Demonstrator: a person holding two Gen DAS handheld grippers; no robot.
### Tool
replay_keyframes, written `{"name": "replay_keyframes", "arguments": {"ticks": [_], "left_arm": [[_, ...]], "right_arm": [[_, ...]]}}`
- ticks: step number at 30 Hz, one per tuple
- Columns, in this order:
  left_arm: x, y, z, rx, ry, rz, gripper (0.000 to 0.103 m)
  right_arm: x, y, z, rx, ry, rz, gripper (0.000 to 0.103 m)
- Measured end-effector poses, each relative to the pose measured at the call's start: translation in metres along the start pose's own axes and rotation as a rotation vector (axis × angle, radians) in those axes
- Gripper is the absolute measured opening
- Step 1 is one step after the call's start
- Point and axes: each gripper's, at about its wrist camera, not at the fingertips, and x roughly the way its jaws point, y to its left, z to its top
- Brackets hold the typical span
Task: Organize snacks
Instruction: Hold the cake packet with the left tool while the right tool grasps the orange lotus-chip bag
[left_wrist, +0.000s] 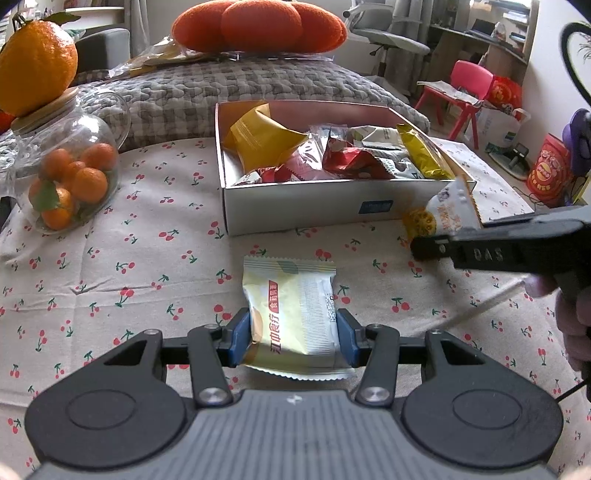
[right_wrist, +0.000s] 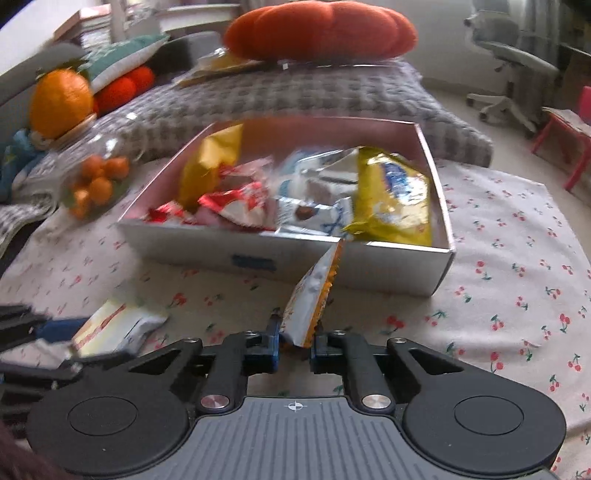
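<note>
my left claw (left_wrist: 294, 338) is clamped on a pale yellow snack packet (left_wrist: 291, 314) low in the centre of the frame, just above the table (left_wrist: 110, 295), while my right claw (right_wrist: 294, 345) pinches an orange-and-white packet (right_wrist: 314, 295) by its lower end, tip near the white box (right_wrist: 388, 266). i'd lift the right packet clear of the front wall before releasing, so it drops among the snacks inside.
</note>
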Motion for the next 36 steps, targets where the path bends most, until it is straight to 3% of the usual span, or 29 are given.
{"name": "replay_keyframes", "arguments": {"ticks": [3,12,15,17,19,20,22,25,28,36], "left_arm": [[0.000,0.001,0.000,-0.002,0.001,0.001,0.045],[0.001,-0.001,0.002,0.000,-0.003,-0.004,0.045],[0.001,-0.001,0.002,0.000,-0.001,-0.004,0.045],[0.001,-0.001,0.002,-0.002,0.000,-0.005,0.045],[0.001,-0.001,0.002,-0.001,0.000,-0.004,0.045],[0.001,-0.001,0.002,-0.002,0.000,-0.005,0.045],[0.001,-0.001,0.002,-0.002,0.000,-0.006,0.045],[0.001,-0.002,0.002,-0.001,0.000,-0.005,0.045],[0.001,-0.002,0.002,-0.001,0.000,-0.004,0.045],[0.002,-0.004,0.002,0.001,-0.002,-0.001,0.045]], "right_arm": [[-0.005,0.002,-0.004,-0.023,0.013,0.022,0.011],[-0.020,-0.016,-0.006,0.079,0.041,0.105,0.010],[-0.022,-0.019,-0.009,0.090,0.060,0.084,0.020],[-0.022,-0.024,-0.012,0.102,0.087,0.104,0.033],[-0.027,-0.026,-0.013,0.100,0.082,0.104,0.069],[-0.029,-0.025,-0.013,0.096,0.084,0.077,0.075],[-0.032,-0.025,-0.013,0.082,0.092,0.070,0.075],[-0.040,-0.024,-0.011,0.074,0.109,0.145,0.074],[-0.052,-0.024,-0.006,0.064,0.069,0.150,0.074],[-0.036,-0.038,-0.001,0.045,0.014,-0.074,0.083]]}}
